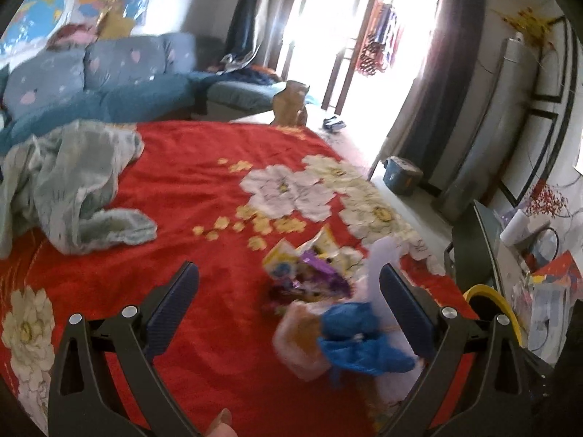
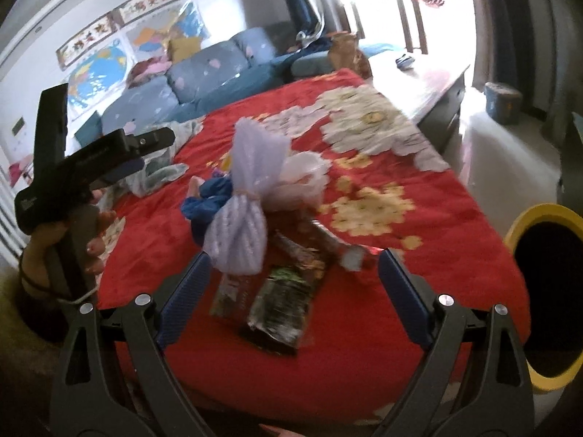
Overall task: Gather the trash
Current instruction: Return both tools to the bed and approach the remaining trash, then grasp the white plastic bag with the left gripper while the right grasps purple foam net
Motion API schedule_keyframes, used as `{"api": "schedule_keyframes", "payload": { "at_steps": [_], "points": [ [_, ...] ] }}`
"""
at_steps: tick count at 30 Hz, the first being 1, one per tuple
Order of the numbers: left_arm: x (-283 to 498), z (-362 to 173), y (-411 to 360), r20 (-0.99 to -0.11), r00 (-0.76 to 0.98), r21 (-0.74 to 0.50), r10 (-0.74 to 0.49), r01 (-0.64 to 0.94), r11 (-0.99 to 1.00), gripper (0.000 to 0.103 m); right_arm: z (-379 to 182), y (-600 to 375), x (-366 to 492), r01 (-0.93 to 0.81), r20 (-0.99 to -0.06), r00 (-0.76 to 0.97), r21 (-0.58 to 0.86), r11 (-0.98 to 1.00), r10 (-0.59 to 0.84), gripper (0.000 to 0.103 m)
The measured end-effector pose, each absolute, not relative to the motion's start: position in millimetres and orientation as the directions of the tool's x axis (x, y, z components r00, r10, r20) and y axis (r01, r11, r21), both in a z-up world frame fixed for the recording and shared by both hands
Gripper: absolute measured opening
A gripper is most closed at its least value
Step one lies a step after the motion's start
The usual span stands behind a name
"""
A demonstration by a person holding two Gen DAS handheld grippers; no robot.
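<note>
The trash is a blurred heap on the red flowered cover (image 2: 364, 346): a tied pale lilac bag (image 2: 240, 233), crumpled blue plastic (image 1: 359, 346), shiny dark wrappers (image 2: 280, 306). It lies between the right gripper (image 2: 293, 284) jaws and by the left gripper (image 1: 289, 300) right jaw; both pairs stand wide apart, empty.

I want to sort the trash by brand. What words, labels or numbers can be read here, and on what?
None can be read for certain.
Wall scrolls: large characters, too blurred to quote.
Dark snack wrappers: print blurred.
Yellow and purple wrapper: print blurred.
Left gripper: small white marking, too small.
</note>
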State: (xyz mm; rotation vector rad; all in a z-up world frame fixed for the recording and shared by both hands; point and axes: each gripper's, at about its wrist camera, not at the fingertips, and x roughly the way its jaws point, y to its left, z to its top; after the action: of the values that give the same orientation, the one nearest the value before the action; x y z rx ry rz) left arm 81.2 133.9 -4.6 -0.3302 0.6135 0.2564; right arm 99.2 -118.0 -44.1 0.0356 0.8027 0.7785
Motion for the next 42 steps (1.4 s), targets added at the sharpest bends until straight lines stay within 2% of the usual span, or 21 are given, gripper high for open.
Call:
{"api": "schedule_keyframes", "payload": {
  "at_steps": [7,10,13,16,17,21,24,26,28,30,42],
  "points": [
    [82.2,-34.6,158.5,-0.664,0.744,-0.290,0.072,-0.345,0.893,0.095,-52.1,-84.6,105.1,-0.630,-0.656,0.374,0.338,0.699,0.655,0.085],
    [83.1,-44.5,165.6,-0.677,0.736,-0.343,0.010,-0.328,0.881,0.093,-56.5,-72.1,104.2,-0.640,-0.669,0.351,0.339,0.689,0.656,0.081],
    [86.7,-55.6,169.0,-0.693,0.719,-0.388,-0.055,-0.307,0.869,0.077,-60.6,-63.8,104.5,-0.646,-0.679,0.325,0.348,0.679,0.658,0.072],
    [88.9,-67.5,168.9,-0.702,0.704,-0.428,-0.113,-0.290,0.856,0.070,-64.2,-57.1,102.5,-0.658,-0.689,0.304,0.348,0.668,0.658,0.049],
    [89.7,-70.6,168.2,-0.703,0.699,-0.437,-0.128,-0.284,0.853,0.069,-64.7,-56.3,101.0,-0.662,-0.691,0.299,0.347,0.664,0.658,0.038],
    [92.6,-80.8,166.3,-0.702,0.689,-0.477,-0.180,-0.267,0.837,0.063,-60.7,-59.7,97.4,-0.669,-0.676,0.321,0.335,0.664,0.664,0.026],
    [94.2,-86.8,164.5,-0.692,0.687,-0.517,-0.222,-0.256,0.817,0.056,-53.9,-66.9,94.6,-0.670,-0.657,0.348,0.326,0.667,0.669,0.024],
    [95.3,-90.8,164.2,-0.672,0.692,-0.560,-0.265,-0.241,0.793,0.047,-51.1,-72.5,96.7,-0.664,-0.646,0.356,0.334,0.669,0.676,0.024],
    [96.3,-91.8,163.1,-0.654,0.695,-0.594,-0.298,-0.227,0.772,0.031,-48.8,-77.0,98.6,-0.654,-0.639,0.367,0.339,0.676,0.676,0.024],
    [94.1,-89.1,162.8,-0.651,0.705,-0.587,-0.282,-0.232,0.776,0.026,-46.3,-80.4,101.4,-0.650,-0.634,0.375,0.341,0.680,0.676,0.024],
    [76.2,-24.6,145.8,-0.556,0.818,-0.463,-0.146,-0.158,0.872,0.018,-27.4,-103.2,111.5,-0.615,-0.592,0.443,0.346,0.708,0.674,0.023]
  ]
}}
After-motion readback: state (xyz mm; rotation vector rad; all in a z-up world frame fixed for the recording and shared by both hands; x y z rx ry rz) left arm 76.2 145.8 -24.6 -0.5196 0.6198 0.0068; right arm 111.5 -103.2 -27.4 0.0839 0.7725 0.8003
